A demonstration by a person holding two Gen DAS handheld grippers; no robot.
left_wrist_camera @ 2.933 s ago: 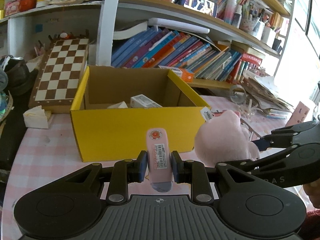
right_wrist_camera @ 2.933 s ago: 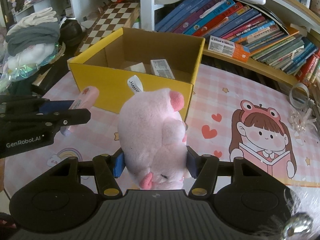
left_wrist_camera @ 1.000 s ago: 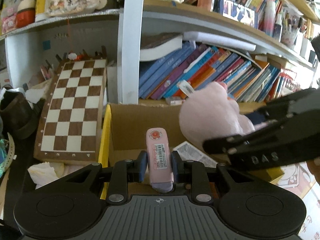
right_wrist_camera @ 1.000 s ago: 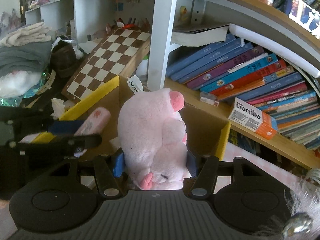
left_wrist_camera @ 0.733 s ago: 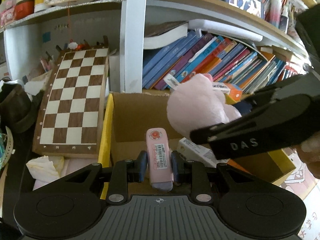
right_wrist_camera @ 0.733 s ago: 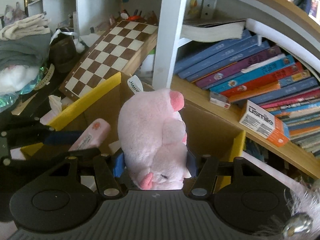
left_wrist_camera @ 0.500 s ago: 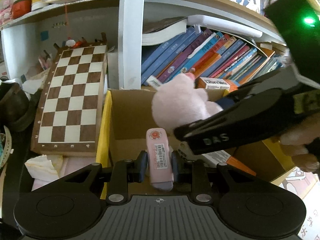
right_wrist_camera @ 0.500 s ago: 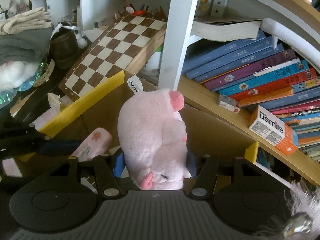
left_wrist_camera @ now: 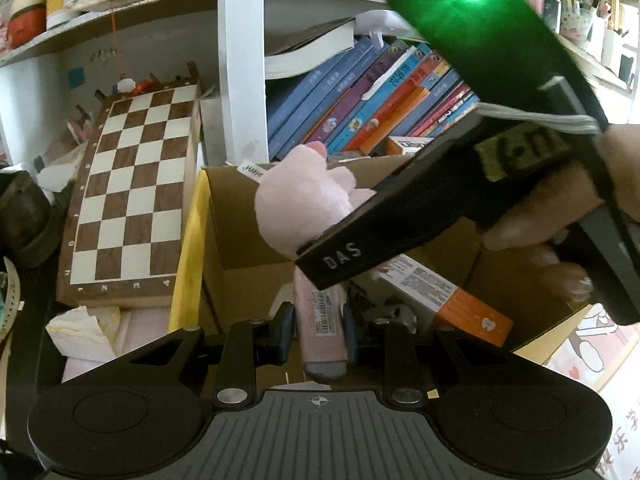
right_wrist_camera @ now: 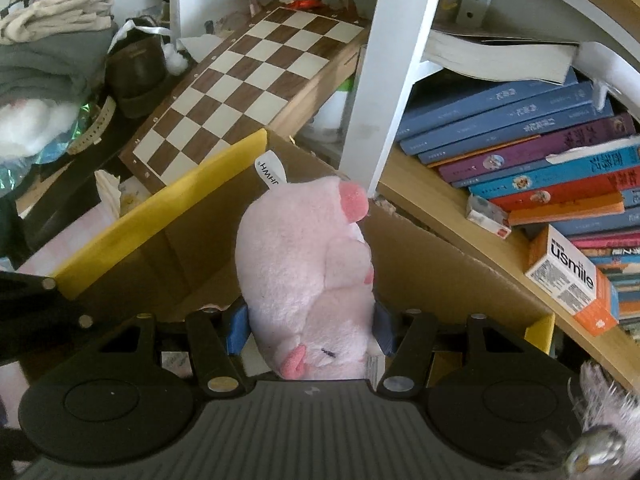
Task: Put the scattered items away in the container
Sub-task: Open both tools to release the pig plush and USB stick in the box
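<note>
A pink tube with a barcode label (left_wrist_camera: 322,322) is clamped upright in my left gripper (left_wrist_camera: 318,322), low inside the yellow cardboard box (left_wrist_camera: 192,240). My right gripper (right_wrist_camera: 310,328) is shut on a pink plush pig (right_wrist_camera: 308,272) and hangs over the same box (right_wrist_camera: 172,208). In the left wrist view that plush pig (left_wrist_camera: 296,200) and the right gripper's black body (left_wrist_camera: 400,224) cross in front and hide the tube's top. A hand (left_wrist_camera: 560,220) holds the right gripper. A white-and-orange carton (left_wrist_camera: 436,292) lies inside the box.
A chessboard (left_wrist_camera: 132,184) leans left of the box, with crumpled tissue (left_wrist_camera: 84,328) below it. Behind the box stand a white shelf post (right_wrist_camera: 384,80) and a row of books (right_wrist_camera: 540,148). A usmile carton (right_wrist_camera: 568,276) sits on the shelf. Folded clothes (right_wrist_camera: 48,40) lie far left.
Both grippers have moved forward and down over the box. The right gripper with the pig has swung left across the left wrist view and now covers the tube's top.
</note>
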